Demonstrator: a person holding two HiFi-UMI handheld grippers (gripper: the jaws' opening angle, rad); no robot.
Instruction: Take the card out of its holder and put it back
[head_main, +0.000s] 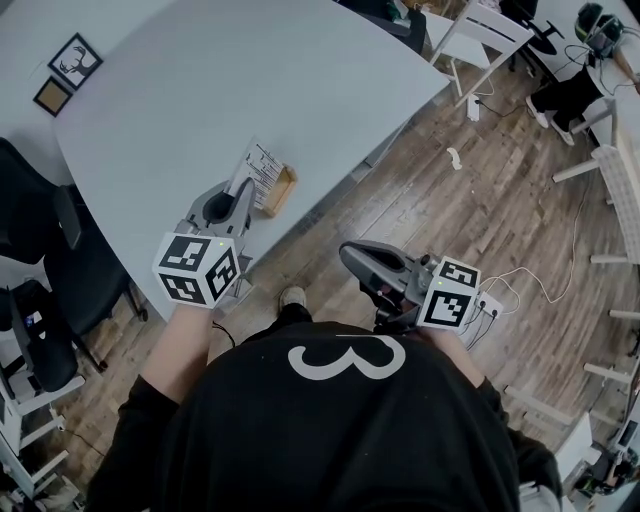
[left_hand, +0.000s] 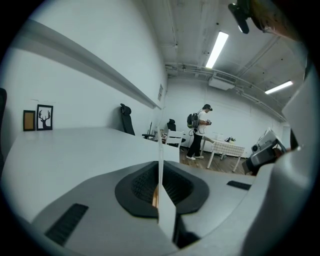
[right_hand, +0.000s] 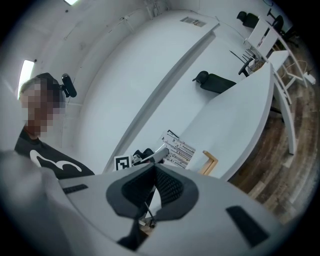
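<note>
Left gripper (head_main: 242, 192) clenched on card (head_main: 264, 168) — just left of holder (head_main: 283, 190). Right gripper (head_main: 347, 253) closed, empty — off table's (head_main: 200, 80) near edge.

One card (head_main: 262, 170); one wooden holder (head_main: 283, 190); two framed pictures (head_main: 74, 60) (head_main: 52, 96)

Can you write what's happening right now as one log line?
left gripper: shut on card | card: beside wooden holder | right gripper: shut, empty, over floor
</note>
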